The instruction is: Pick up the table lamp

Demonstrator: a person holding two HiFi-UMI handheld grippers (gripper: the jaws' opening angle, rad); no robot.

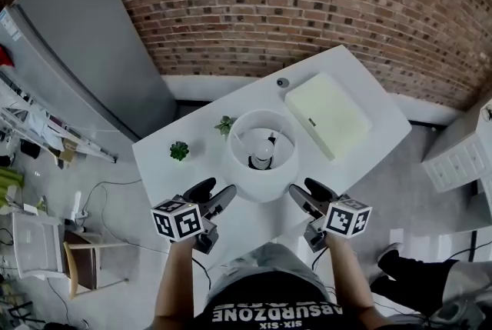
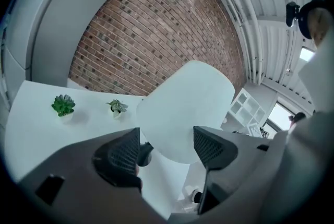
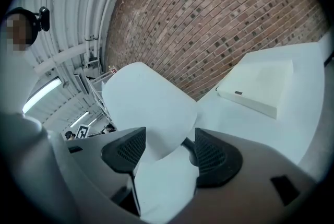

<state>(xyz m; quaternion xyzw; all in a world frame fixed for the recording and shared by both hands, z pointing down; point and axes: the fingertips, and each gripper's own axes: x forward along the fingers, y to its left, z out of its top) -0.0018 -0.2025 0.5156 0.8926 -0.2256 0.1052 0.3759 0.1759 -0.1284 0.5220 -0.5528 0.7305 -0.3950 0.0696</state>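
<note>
The table lamp [image 1: 262, 155] stands in the middle of the white table [image 1: 369, 138]; it has a wide white shade, with the bulb showing inside from above. My left gripper [image 1: 214, 193] is open just left of the shade's near side, apart from it. Mirrored on the other side, my right gripper [image 1: 307, 193] is open too. In the left gripper view the shade [image 2: 185, 107] fills the space beyond the open left gripper [image 2: 166, 148], with the dark stem [image 2: 145, 154] low between the jaws. The right gripper view shows the shade [image 3: 148, 105] beyond the open right gripper [image 3: 168, 151].
A flat white box [image 1: 328, 115] lies behind the lamp to the right, with a small round object [image 1: 283, 81] beside it. Two small potted plants [image 1: 179, 151] [image 1: 225, 125] stand left of the lamp. A grey cabinet [image 1: 84, 36] and brick wall lie beyond; a white drawer unit [image 1: 461, 155] is at right.
</note>
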